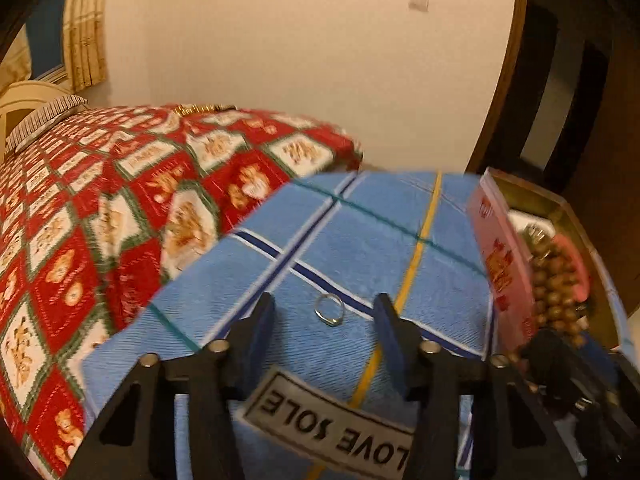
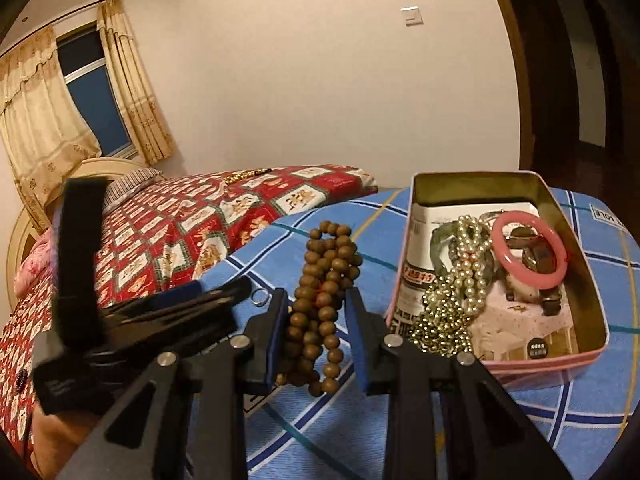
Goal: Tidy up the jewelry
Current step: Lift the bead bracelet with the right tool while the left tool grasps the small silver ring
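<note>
A small silver ring [image 1: 330,310] lies on the blue checked cloth [image 1: 360,240]. My left gripper [image 1: 325,318] stands open around it, one finger on each side, neither pad touching. The ring [image 2: 260,296] also shows in the right wrist view, just past the left tool's black body [image 2: 160,320]. My right gripper [image 2: 317,300] is shut on a bunched string of brown wooden beads [image 2: 328,264], held above the cloth to the left of a pink tin [image 2: 592,280]. The tin holds a pearl necklace [image 2: 472,256], a pink bangle [image 2: 528,248] and a gold bead chain [image 2: 440,320].
A bed with a red patterned quilt [image 2: 160,240] lies left of and behind the blue cloth, with a gold bead piece [image 2: 240,177] at its far edge. A "LOVE SOLE" label [image 1: 332,428] is sewn on the cloth. A dark wooden door [image 2: 560,80] stands at the right.
</note>
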`<state>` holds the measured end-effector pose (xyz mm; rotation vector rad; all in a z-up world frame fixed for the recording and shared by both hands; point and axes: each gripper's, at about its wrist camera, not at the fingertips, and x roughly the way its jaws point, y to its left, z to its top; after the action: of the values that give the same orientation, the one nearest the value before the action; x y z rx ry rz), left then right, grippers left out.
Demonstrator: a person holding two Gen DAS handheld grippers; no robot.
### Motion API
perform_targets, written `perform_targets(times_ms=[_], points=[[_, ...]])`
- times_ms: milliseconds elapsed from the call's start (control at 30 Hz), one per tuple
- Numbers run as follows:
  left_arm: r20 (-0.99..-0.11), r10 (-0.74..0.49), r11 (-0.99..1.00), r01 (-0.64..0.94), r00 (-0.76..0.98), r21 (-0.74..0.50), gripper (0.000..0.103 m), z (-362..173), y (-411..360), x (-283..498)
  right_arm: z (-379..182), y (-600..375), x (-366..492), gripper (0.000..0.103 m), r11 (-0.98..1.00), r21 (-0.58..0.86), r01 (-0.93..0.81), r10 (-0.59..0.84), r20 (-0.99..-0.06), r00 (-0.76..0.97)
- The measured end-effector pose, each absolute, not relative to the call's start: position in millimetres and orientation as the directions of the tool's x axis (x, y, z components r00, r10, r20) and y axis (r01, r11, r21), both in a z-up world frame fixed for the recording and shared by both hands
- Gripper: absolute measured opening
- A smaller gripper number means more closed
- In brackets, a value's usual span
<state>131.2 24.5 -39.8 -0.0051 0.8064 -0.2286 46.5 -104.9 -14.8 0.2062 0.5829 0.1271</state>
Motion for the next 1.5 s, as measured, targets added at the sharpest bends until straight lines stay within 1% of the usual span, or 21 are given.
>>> perform_targets(times_ms=[67, 167, 233, 267, 300, 333, 367, 900, 1100, 1267, 1400, 1500], points=[[-0.741, -0.189, 0.977, 0.201, 0.644, -0.075, 0.042, -47.0, 17.7, 135.3, -15.2, -106.8, 48.4, 0.032, 0.971, 0.233, -0.061, 0.18, -0.531, 0.828], [-0.746, -0.173, 0.978, 0.204, 0.643, -0.05, 0.042, -47.4, 12.6, 134.9, -16.3, -111.3, 49.0, 0.032, 0.967, 0.249, -0.058, 0.188, -0.536, 0.823], [-0.75, -0.156, 0.978, 0.208, 0.643, -0.025, 0.038, -47.5, 8.4, 134.0, -18.4, -114.5, 50.4, 0.032, 0.962, 0.269, -0.054, 0.197, -0.542, 0.817], [-0.753, -0.151, 0.977, 0.211, 0.641, -0.016, 0.034, -47.7, 6.5, 133.6, -18.4, -115.3, 50.3, 0.032, 0.961, 0.272, -0.054, 0.2, -0.543, 0.816], [-0.755, -0.15, 0.977, 0.213, 0.638, -0.014, 0.025, -48.5, 5.7, 134.1, -18.4, -115.8, 50.3, 0.032, 0.96, 0.274, -0.054, 0.201, -0.542, 0.816], [-0.759, -0.152, 0.977, 0.214, 0.633, -0.017, 0.02, -49.3, 6.4, 135.0, -17.7, -116.1, 50.3, 0.032, 0.96, 0.274, -0.054, 0.2, -0.54, 0.818], [-0.761, -0.156, 0.977, 0.213, 0.629, -0.025, 0.018, -49.8, 7.7, 135.6, -17.2, -116.4, 49.5, 0.032, 0.96, 0.273, -0.055, 0.2, -0.538, 0.819], [-0.748, -0.224, 0.969, 0.223, 0.625, -0.105, 0.018, -49.3, 15.4, 138.5, -20.7, -114.3, 52.3, 0.032, 0.964, 0.26, -0.057, 0.196, -0.548, 0.813], [-0.671, -0.286, 0.958, 0.213, 0.684, -0.191, 0.018, -37.1, 35.4, 117.0, -22.5, -115.7, 53.3, 0.032, 0.967, 0.25, -0.056, 0.188, -0.545, 0.817], [-0.586, -0.33, 0.942, 0.22, 0.74, -0.253, 0.018, -24.1, 52.3, 90.7, -23.6, -117.0, 53.9, 0.032, 0.967, 0.25, -0.056, 0.188, -0.547, 0.816], [-0.536, -0.341, 0.937, 0.231, 0.773, -0.262, 0.018, -14.5, 55.6, 71.0, -20.3, -117.9, 50.1, 0.032, 0.968, 0.245, -0.054, 0.182, -0.534, 0.826], [-0.535, -0.339, 0.938, 0.236, 0.774, -0.253, 0.018, -12.7, 51.6, 60.0, -17.7, -119.1, 46.0, 0.032, 0.968, 0.244, -0.053, 0.178, -0.526, 0.832]])
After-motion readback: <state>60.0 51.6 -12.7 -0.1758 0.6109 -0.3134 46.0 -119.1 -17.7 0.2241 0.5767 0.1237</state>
